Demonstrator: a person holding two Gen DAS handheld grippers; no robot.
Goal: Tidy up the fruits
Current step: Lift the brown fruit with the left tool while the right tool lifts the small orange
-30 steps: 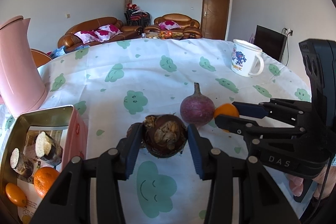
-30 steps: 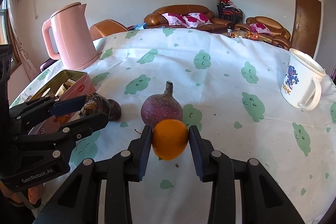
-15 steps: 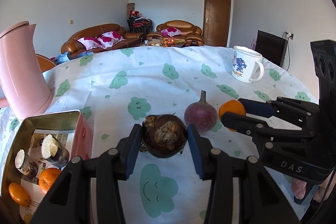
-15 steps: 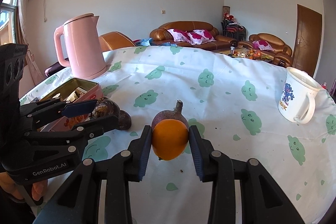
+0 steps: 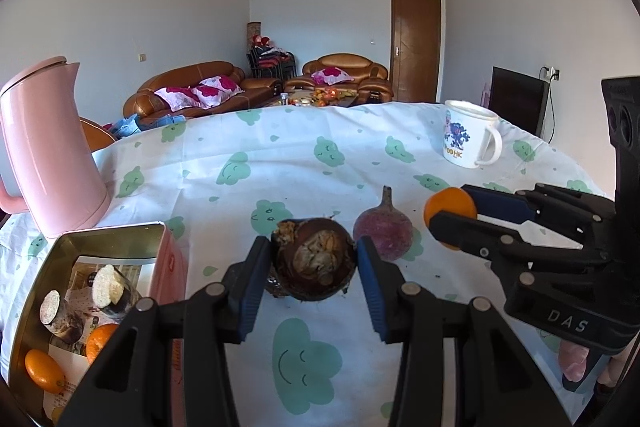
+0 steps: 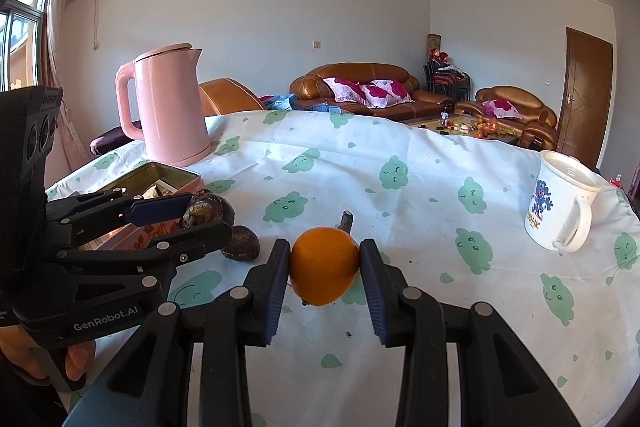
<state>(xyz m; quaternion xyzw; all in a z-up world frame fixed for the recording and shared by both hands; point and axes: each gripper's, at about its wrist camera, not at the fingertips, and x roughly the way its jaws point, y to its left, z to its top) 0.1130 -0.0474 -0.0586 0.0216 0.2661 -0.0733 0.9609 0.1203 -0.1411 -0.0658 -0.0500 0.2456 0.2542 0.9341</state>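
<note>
The left gripper is clamped on a dark brown, rough-skinned fruit, its blue pads pressing both sides and the fruit held clear above the tablecloth. The right gripper is closed on a small orange, gripped between its pads and lifted off the cloth; from the left wrist view the same orange shows at the tip of that gripper, to the right of the brown fruit. On the cloth between the two grippers sits a purple, round fruit with a stalk pointing up; in the right wrist view only its stalk shows above the orange. Another small dark fruit lies on the cloth just under and beyond the left gripper's fingers. An open pink tin stands at the left, holding two cut pieces with pale faces and two oranges. A pink kettle stands behind the tin, and a white mug with a blue print stands well apart at the right side of the table. A hand shows at the handle of the left gripper.
</note>
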